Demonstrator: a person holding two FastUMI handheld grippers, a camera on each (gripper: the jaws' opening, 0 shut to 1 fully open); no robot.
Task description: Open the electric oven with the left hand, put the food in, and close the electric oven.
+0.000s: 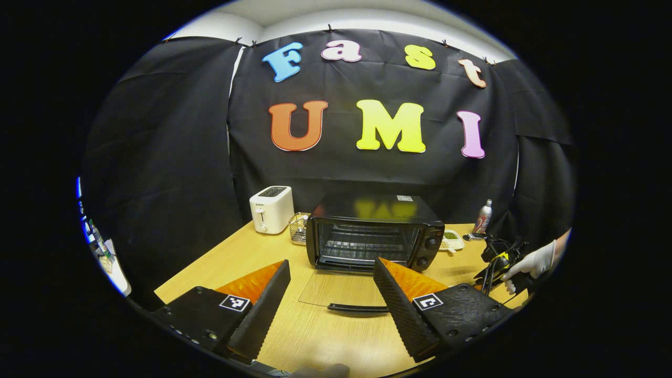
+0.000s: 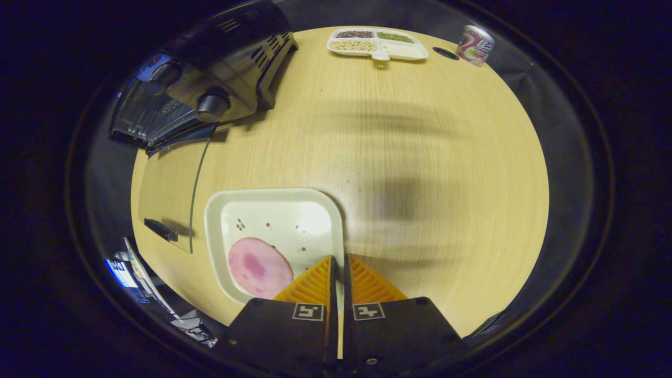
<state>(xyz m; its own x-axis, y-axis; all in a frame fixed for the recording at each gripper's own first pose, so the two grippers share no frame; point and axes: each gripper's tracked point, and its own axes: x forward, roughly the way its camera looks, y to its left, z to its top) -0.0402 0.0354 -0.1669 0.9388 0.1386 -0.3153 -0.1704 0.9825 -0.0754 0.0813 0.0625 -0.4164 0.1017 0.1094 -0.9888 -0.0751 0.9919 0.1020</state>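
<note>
In the right gripper view the right gripper point(image 2: 338, 258) hides the near right edge of the plate point(image 2: 273, 210). The oven point(image 2: 210, 79) is cut off at far left, its control-panel markings too blurred to make out.

In the left gripper view, the far can point(image 1: 483, 216) is too small to identify.

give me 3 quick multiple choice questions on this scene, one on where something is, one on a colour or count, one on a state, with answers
1. Where is the toaster?
A. beside the oven, at the table's back
B. inside the oven
C. on the plate

2. What colour is the food on the plate?
A. green
B. pink
C. blue

3. What state is the oven door in?
A. shut
B. folded down flat on the table
C. taken off

Answers:
1 A, the left gripper view shows it standing next to the oven near the cloth wall.
2 B, the right gripper view shows a round pink slice.
3 B, the glass door lies flat in front of the open oven, rack visible.
</note>
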